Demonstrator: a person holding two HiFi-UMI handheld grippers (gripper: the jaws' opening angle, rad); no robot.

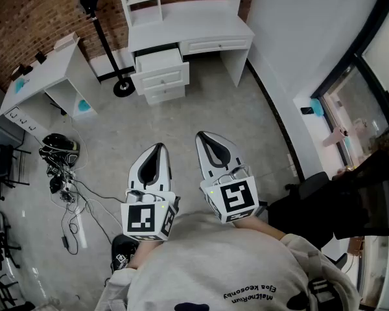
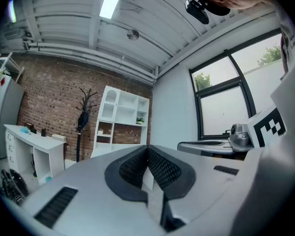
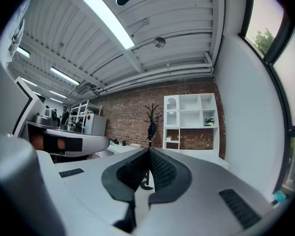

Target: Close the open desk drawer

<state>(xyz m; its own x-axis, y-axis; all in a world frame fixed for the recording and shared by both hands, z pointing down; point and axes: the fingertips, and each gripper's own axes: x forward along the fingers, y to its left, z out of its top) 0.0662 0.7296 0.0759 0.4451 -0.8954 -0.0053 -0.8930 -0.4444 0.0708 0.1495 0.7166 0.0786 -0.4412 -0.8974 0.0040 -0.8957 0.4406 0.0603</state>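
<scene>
**Open top drawer** (image 1: pixel 159 61): at the far side of the room, in the drawer stack under the left half of the white desk (image 1: pixel 201 26). It is pulled out toward you above two shut drawers.

**Left gripper** (image 1: pixel 159 147): you hold it near your body. Its jaws are pressed tip to tip with nothing between them.

**Right gripper** (image 1: pixel 203 136): just beside the left one. It is likewise closed and empty, and points toward the far brick wall.

**Relation:** the drawer lies well apart from both sets of fingertips, ahead and slightly left of them, with bare floor between. Neither gripper view shows the drawer itself.

**Step in hand:** by my reading, the approach, with no contact made yet. The next move calls for you to walk up to the desk, set a closed tip flat on the drawer front, and push straight in until it sits flush.

**Black coat stand** (image 1: pixel 107 44): just left of the drawer stack, its round base on the floor. Keep your left gripper clear of it as you approach.
</scene>
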